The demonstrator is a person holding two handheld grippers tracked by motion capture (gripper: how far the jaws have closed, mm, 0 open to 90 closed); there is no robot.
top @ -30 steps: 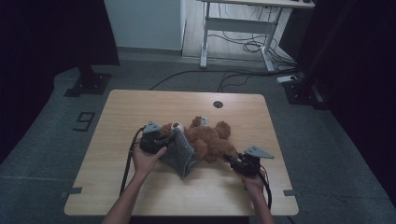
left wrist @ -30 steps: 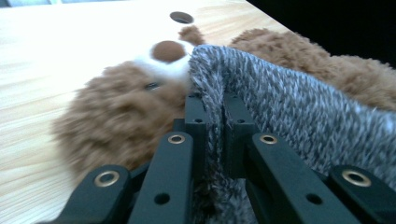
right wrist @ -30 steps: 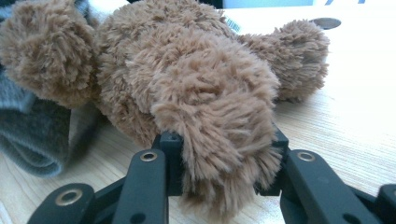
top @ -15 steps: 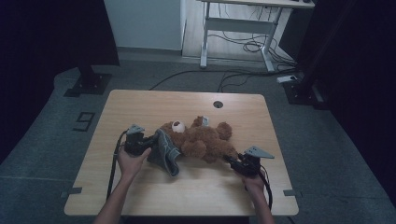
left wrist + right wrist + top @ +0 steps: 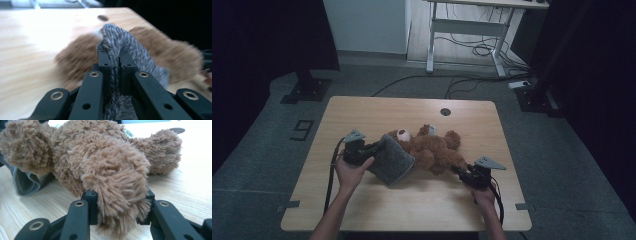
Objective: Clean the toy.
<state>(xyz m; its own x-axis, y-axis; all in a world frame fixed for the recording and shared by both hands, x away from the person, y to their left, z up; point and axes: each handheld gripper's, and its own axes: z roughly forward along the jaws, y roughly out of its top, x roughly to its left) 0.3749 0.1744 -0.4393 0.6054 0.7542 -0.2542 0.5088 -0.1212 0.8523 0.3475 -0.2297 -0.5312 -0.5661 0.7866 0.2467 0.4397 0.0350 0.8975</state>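
Brown plush marks the teddy bear [image 5: 432, 150], which lies on its back near the middle of the wooden table [image 5: 377, 112], head toward your left and legs toward your right. Your left gripper [image 5: 379, 147] is clamped on the edge of a grey knitted garment [image 5: 392, 162]; in the left gripper view the speckled grey fabric [image 5: 117, 50] is pinched tight between the two black jaws and rises above them, with the bear's fur [image 5: 80, 55] blurred behind it. The garment hangs from that gripper, just beside the bear's head end and touching its body. Your right gripper [image 5: 458, 170] grips one of the bear's legs: in the right gripper view the fluffy leg [image 5: 117, 180] fills the gap between the jaws and bulges over them. The bear's other leg [image 5: 162, 147] rests on the table farther back. Part of the grey garment [image 5: 23, 181] shows under the bear at the left of that view.
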